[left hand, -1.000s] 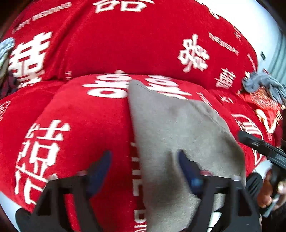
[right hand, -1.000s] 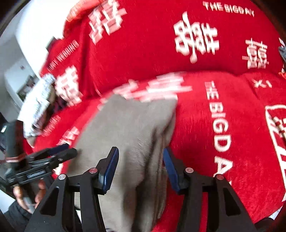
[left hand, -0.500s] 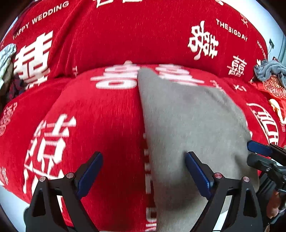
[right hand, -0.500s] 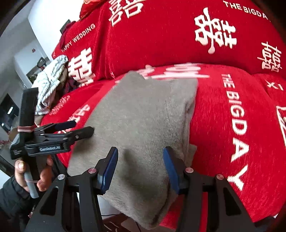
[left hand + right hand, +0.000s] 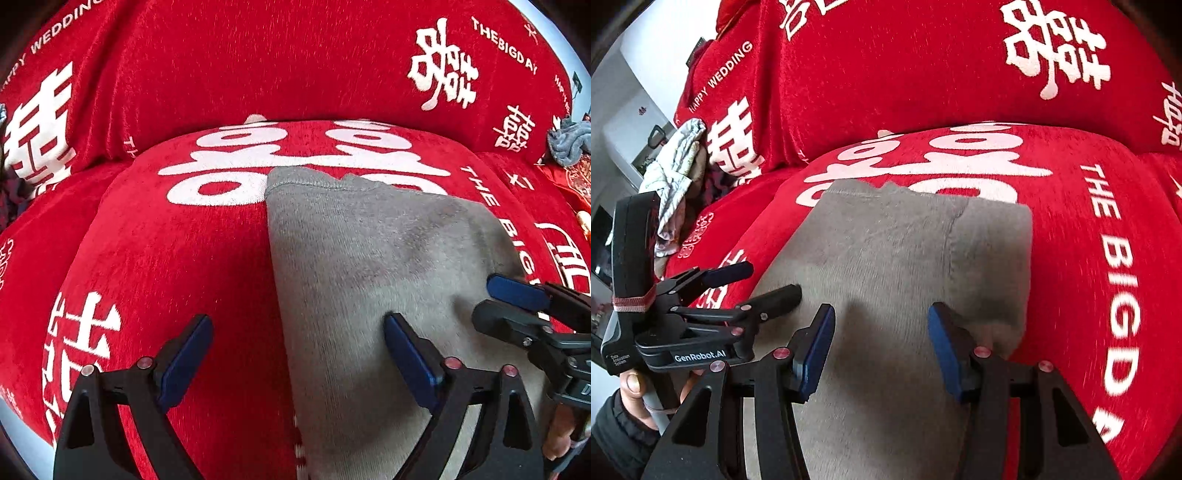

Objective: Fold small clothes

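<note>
Since the grey garment (image 5: 905,266) already lies folded lengthwise on the red sofa cushion (image 5: 177,251), we hold the left gripper (image 5: 295,354) and right gripper (image 5: 881,343) spread open above it, judging a crosswise fold remains.

Red printed sofa cover (image 5: 258,74) before a white wall (image 5: 639,74).

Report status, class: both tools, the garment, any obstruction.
Left tool open, right tool open, neither gripping. Folded grey knit garment lies flat on the red printed sofa cover. Nothing blocking it.
</note>
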